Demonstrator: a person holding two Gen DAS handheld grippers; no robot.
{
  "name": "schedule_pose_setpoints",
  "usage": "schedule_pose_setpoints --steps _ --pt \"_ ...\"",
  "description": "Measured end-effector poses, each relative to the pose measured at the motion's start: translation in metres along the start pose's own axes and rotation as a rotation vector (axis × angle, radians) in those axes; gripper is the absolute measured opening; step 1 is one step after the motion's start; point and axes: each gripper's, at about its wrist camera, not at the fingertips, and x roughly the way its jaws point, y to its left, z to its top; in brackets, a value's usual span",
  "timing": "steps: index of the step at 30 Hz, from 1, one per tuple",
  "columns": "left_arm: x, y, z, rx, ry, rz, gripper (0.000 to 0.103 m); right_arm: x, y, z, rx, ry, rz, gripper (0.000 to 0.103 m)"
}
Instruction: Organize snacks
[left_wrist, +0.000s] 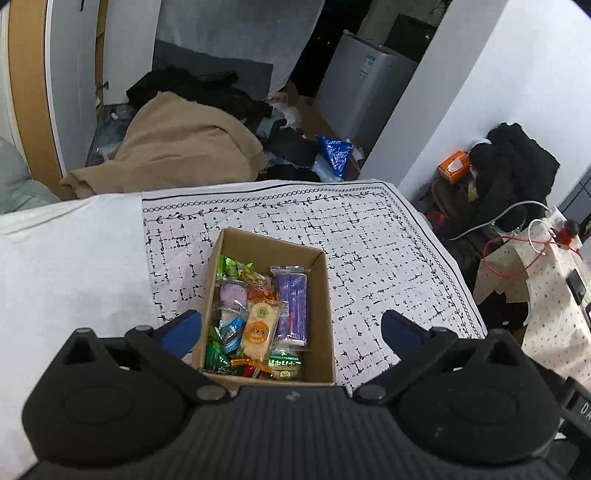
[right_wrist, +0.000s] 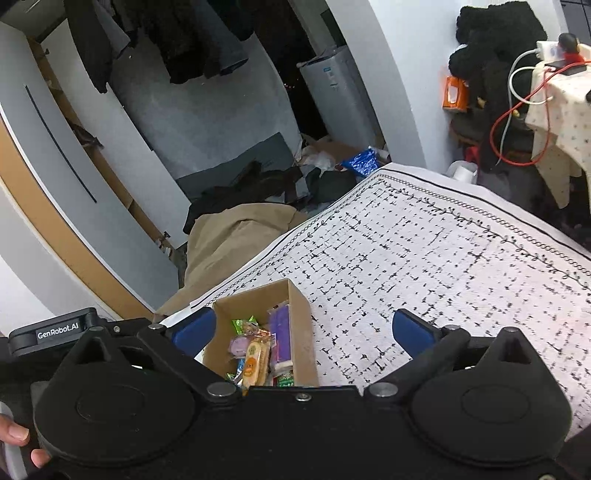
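patterned cloth (left_wrist: 369, 236) | cardboard box (left_wrist: 321, 295): snack packets (left_wrist: 258, 325) inside | both grippers spread

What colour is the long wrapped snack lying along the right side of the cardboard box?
Purple, with clear sealed ends: the long wrapped snack shows best in the left wrist view.

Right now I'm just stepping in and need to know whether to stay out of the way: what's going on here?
A person is sorting snacks with two handheld grippers. A cardboard box sits on a patterned cloth, filled with wrapped snacks, including a purple packet and an orange-labelled cracker pack. The left gripper and the right gripper both hover open over the box, holding nothing. No snacks are visible on the cloth outside the box.
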Motion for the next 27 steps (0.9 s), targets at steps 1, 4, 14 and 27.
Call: schedule_pose_setpoints --steps 1,4,14,27 --pt "-0.004 -0.001 -0.002 0.006 -0.007 -0.001 0.103 -0.005 0.0 -0.001 -0.003 -0.004 -0.003 0.103" --pt "-0.017 -0.003 -0.009 0.027 -0.027 -0.006 0.103 -0.019 0.0 -0.005 -0.013 -0.015 -0.011 0.103" --pt "-0.051 -0.014 -0.034 0.112 -0.076 -0.003 0.103 -0.062 -0.002 -0.021 -0.038 -0.058 -0.04 0.103" --pt "-0.079 -0.024 -0.07 0.213 -0.134 0.017 0.103 -0.102 -0.004 -0.04 -0.084 -0.089 -0.056 0.103"
